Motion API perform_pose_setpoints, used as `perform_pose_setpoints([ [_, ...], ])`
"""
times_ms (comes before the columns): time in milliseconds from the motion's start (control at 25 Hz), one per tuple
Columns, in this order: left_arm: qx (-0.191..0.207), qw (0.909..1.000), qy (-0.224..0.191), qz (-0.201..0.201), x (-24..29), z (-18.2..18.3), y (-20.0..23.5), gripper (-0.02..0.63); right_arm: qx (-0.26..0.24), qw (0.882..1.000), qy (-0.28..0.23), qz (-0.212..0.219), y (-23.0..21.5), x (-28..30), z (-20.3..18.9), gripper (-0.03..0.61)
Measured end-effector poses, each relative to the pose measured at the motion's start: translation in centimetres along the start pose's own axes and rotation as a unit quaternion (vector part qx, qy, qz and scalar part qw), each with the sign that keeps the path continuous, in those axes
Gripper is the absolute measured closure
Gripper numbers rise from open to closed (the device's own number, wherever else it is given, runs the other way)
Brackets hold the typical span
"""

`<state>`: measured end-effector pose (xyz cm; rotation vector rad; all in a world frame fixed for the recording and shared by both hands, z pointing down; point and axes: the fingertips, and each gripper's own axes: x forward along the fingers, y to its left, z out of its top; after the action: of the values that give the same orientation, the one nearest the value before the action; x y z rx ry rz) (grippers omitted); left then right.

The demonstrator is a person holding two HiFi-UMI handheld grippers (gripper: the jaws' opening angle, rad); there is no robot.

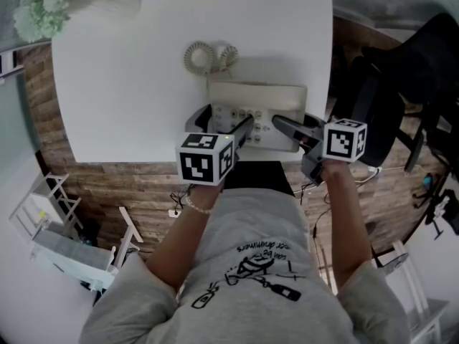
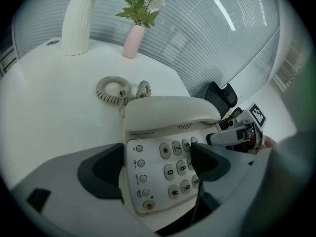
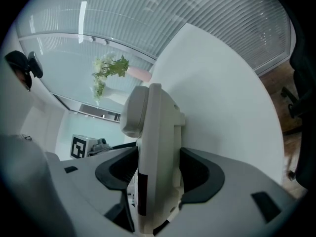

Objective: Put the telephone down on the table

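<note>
The cream push-button telephone (image 1: 254,99) lies near the front edge of the white table (image 1: 122,84), with its handset on the cradle. Its coiled cord (image 1: 208,56) lies behind it. In the left gripper view the keypad (image 2: 168,167) sits between the pads of my left gripper (image 2: 155,164), which stands open and wide; I see no pressure on the casing. My left gripper (image 1: 224,124) straddles the phone's left part. My right gripper (image 1: 287,129) comes in from the right, and in the right gripper view the phone (image 3: 155,147) is seen edge-on, with my right gripper (image 3: 155,169) shut on its right end.
A pink vase with flowers (image 2: 133,41) and a tall white base (image 2: 79,19) stand at the table's far side. A black chair (image 1: 401,84) stands right of the table on the wood floor. The table's front edge lies just below the phone.
</note>
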<state>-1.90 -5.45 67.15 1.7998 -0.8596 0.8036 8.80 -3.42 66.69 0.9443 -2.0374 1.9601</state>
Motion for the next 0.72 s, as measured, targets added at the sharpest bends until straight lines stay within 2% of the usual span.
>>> perform_pose_setpoints([
  [480, -0.005, 1.0, 0.001, -0.007, -0.05, 0.04, -0.04, 0.184, 0.001, 1.0, 0.002, -0.005, 0.23, -0.04, 0.07, 0.298],
  [720, 0.003, 1.0, -0.005, -0.005, -0.11, 0.05, 0.08, 0.184, 0.0, 1.0, 0.004, -0.026, 0.16, -0.01, -0.06, 0.296],
])
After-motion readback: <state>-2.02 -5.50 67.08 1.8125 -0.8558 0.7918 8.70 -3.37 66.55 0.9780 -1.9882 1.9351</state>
